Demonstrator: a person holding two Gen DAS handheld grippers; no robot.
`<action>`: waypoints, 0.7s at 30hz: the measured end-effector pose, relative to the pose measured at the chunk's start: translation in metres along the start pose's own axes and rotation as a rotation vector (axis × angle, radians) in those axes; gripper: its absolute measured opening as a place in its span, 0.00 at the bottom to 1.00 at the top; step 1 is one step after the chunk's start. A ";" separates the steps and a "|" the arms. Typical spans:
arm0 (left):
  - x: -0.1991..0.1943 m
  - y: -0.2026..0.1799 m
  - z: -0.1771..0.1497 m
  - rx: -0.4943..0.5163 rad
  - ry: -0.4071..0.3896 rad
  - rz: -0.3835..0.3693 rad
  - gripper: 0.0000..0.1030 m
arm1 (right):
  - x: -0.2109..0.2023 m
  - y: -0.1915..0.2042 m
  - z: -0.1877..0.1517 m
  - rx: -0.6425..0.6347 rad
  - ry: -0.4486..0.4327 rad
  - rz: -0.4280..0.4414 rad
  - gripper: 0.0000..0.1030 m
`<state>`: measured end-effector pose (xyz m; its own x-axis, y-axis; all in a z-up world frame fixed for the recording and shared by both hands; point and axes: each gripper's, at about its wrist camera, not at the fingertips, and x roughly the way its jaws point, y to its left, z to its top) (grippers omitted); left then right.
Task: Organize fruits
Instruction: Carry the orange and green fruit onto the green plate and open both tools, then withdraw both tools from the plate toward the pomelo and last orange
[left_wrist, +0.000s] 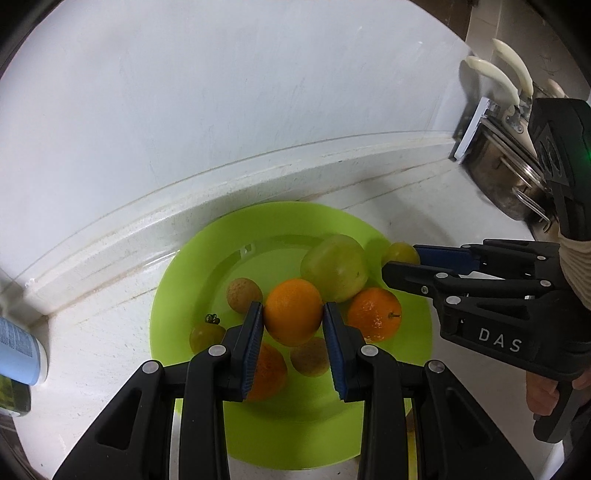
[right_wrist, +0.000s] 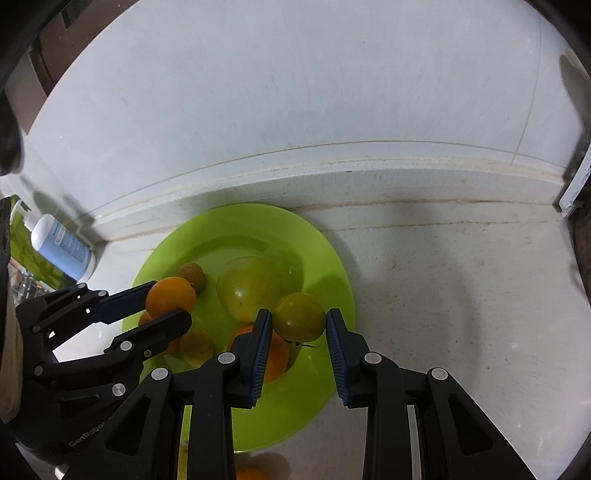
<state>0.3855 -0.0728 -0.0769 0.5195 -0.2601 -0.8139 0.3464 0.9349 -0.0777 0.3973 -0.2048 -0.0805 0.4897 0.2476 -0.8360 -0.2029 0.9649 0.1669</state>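
Note:
A lime-green plate sits on the white counter and holds several fruits. My left gripper is shut on an orange, seen from the side in the right wrist view. My right gripper is shut on a small green tomato, which shows partly behind its fingers in the left wrist view. On the plate lie a large green fruit, another orange with a stem, two brown round fruits and a green tomato.
A white backsplash ledge runs behind the plate. A blue-labelled bottle lies at the left. A metal pot with utensils stands at the right. An orange fruit shows below the plate's near rim.

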 end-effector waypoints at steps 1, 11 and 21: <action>0.000 0.000 0.000 -0.001 -0.001 -0.001 0.32 | 0.001 0.000 0.000 0.000 0.002 0.001 0.31; -0.025 -0.005 -0.003 0.002 -0.065 0.041 0.40 | -0.010 0.000 -0.004 -0.004 -0.034 -0.003 0.44; -0.096 -0.014 -0.028 0.027 -0.233 0.112 0.58 | -0.069 0.028 -0.030 -0.116 -0.177 -0.063 0.49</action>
<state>0.3086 -0.0546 -0.0142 0.7209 -0.2069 -0.6614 0.2954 0.9551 0.0232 0.3322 -0.1976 -0.0344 0.6436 0.2090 -0.7363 -0.2589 0.9647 0.0476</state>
